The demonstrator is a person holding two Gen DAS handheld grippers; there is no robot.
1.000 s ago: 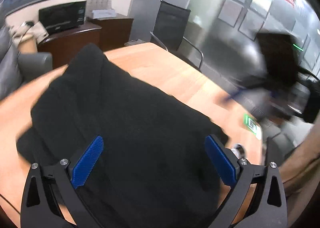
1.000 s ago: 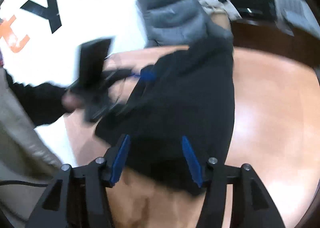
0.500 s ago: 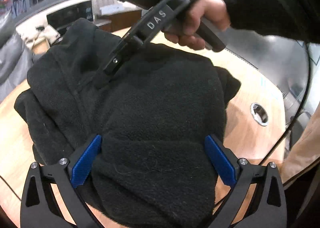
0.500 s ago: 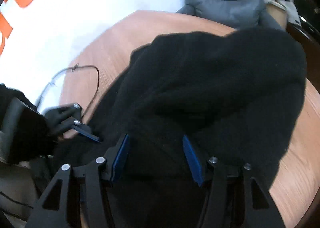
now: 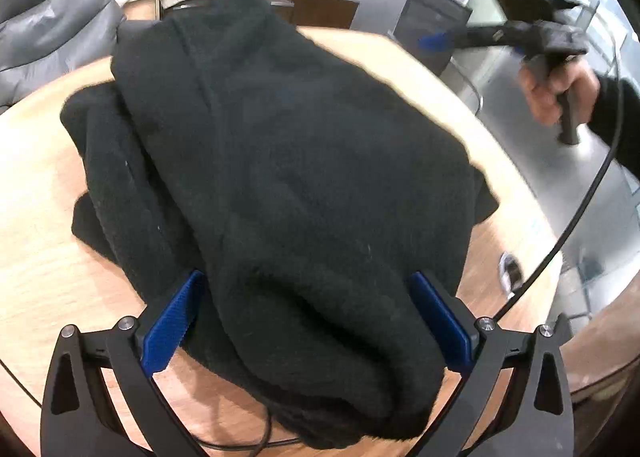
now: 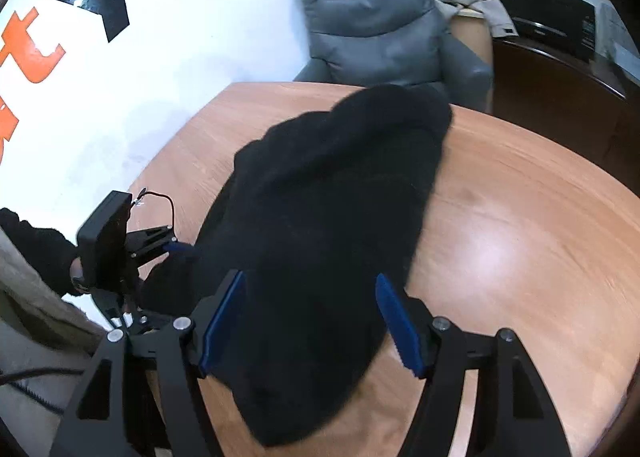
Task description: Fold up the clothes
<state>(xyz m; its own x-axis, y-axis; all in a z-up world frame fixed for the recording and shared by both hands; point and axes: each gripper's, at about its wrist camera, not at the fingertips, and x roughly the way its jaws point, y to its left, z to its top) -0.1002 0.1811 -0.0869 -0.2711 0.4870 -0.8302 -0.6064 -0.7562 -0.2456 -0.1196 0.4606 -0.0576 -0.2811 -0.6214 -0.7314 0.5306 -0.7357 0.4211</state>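
Note:
A black fleece garment [image 5: 280, 161] lies folded in a thick bundle on the round wooden table [image 5: 36, 257]. My left gripper [image 5: 306, 323] stands open over the near rolled edge, its blue pads [image 5: 172, 321] on either side of the fold without pressing it. In the right wrist view the same garment [image 6: 332, 217] stretches away below my right gripper [image 6: 311, 323], whose jaws are opening with only cloth showing beneath them. From the left wrist view the right gripper [image 5: 436, 41] hangs in the air off the garment's far right, held by a hand [image 5: 560, 97].
A grey armchair [image 6: 380, 29] stands behind the table, next to a dark cabinet [image 6: 560, 97] with a black appliance. A black office chair [image 5: 432, 25] is at the far edge. A cable [image 5: 580, 197] hangs at right, above a metal grommet [image 5: 510, 269].
The right gripper has lifted off the top of the garment and swung away to the right, its jaws wider than before. The left gripper has sunk closer to the near fold.

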